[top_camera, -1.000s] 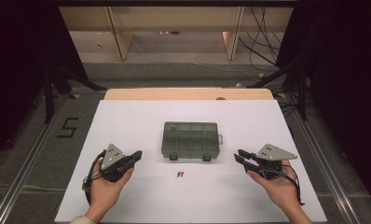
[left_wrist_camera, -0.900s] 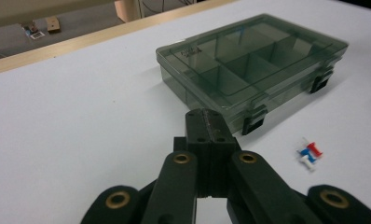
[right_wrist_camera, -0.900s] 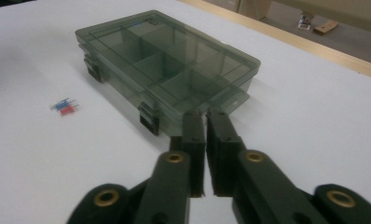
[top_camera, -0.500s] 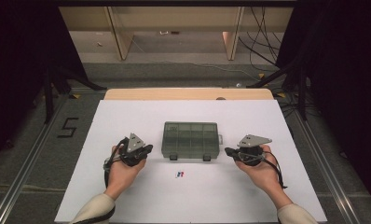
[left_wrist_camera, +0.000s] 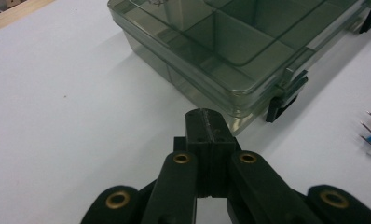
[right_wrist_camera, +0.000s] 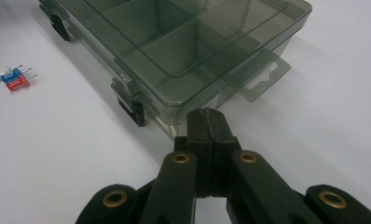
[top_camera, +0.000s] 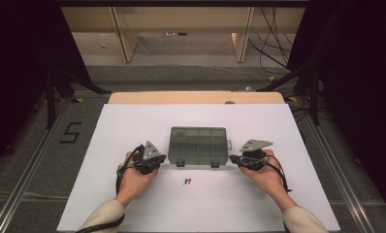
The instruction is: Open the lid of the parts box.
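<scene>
A smoky transparent compartment box [top_camera: 199, 145] lies closed in the middle of the white mat, with two dark latches on its near side. My left gripper [top_camera: 161, 158] is shut, its tip just short of the box's near left corner [left_wrist_camera: 230, 112]. In the left gripper view the jaws [left_wrist_camera: 206, 122] are pressed together with nothing between them. My right gripper [top_camera: 232, 158] is shut too, right at the near right corner. In the right gripper view its tip [right_wrist_camera: 207, 122] sits in front of the box wall [right_wrist_camera: 174, 116], beside a latch [right_wrist_camera: 132, 111]. I cannot tell whether either tip touches the box.
Small red and blue pin parts [top_camera: 186, 181] lie on the white mat [top_camera: 133, 126] in front of the box; they also appear as pin parts [right_wrist_camera: 13, 79] in the right gripper view. A clear hang tab [right_wrist_camera: 260, 77] sticks out of the box's right end. A wooden table edge [top_camera: 196, 97] borders the mat's far side.
Both hands have moved forward and inward from the mat's near area to the box's two near corners. The box and the pins have not moved.
</scene>
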`<state>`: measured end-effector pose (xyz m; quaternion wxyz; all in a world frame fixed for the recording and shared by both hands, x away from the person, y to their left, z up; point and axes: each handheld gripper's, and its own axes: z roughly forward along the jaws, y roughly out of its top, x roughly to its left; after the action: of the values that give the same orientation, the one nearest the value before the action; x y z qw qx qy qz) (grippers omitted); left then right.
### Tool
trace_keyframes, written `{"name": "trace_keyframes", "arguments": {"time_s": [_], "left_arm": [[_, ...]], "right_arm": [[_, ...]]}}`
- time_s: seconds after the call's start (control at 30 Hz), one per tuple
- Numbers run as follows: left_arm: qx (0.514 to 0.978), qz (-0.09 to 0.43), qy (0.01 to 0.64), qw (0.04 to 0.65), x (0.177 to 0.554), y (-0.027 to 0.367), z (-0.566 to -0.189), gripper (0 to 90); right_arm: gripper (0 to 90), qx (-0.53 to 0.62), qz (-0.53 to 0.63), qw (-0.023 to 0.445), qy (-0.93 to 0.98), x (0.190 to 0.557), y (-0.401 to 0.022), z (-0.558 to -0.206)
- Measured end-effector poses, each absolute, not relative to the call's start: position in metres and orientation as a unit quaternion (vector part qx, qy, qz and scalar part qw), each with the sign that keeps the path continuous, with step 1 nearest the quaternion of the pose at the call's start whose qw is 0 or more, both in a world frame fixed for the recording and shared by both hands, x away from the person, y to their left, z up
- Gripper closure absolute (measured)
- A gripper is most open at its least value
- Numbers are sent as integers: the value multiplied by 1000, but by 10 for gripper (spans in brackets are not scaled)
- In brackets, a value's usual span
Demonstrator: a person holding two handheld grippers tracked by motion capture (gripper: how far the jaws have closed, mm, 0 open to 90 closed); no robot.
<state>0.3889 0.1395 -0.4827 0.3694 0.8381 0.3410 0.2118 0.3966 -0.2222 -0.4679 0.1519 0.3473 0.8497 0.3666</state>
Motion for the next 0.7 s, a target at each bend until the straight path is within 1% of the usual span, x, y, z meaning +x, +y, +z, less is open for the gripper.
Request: {"name": "trace_keyframes", "arguments": {"time_s": [0.1,0.13,0.3,0.4,0.43,0.67,0.7], "left_arm": [[836,213,338,375,388,136,-484,900],[843,216,330,365,388,137,-483,900],[847,216,322,363,388,135,-484,900],[845,218,322,366,388,134,-485,900],[846,220,321,365,388,134,-485,900],[848,222,316,362,387,133,-482,900],[846,222,319,364,387,133,-481,900]], "right_arm": [[900,340,364,155,853,399,-221,-469],[900,342,364,154,852,399,-220,-470],[900,342,359,152,855,401,-220,-472],[900,342,360,151,855,401,-219,-473],[900,343,367,157,850,402,-218,-474],[900,343,364,150,853,400,-218,-471],[900,338,365,155,854,400,-218,-471]]}}
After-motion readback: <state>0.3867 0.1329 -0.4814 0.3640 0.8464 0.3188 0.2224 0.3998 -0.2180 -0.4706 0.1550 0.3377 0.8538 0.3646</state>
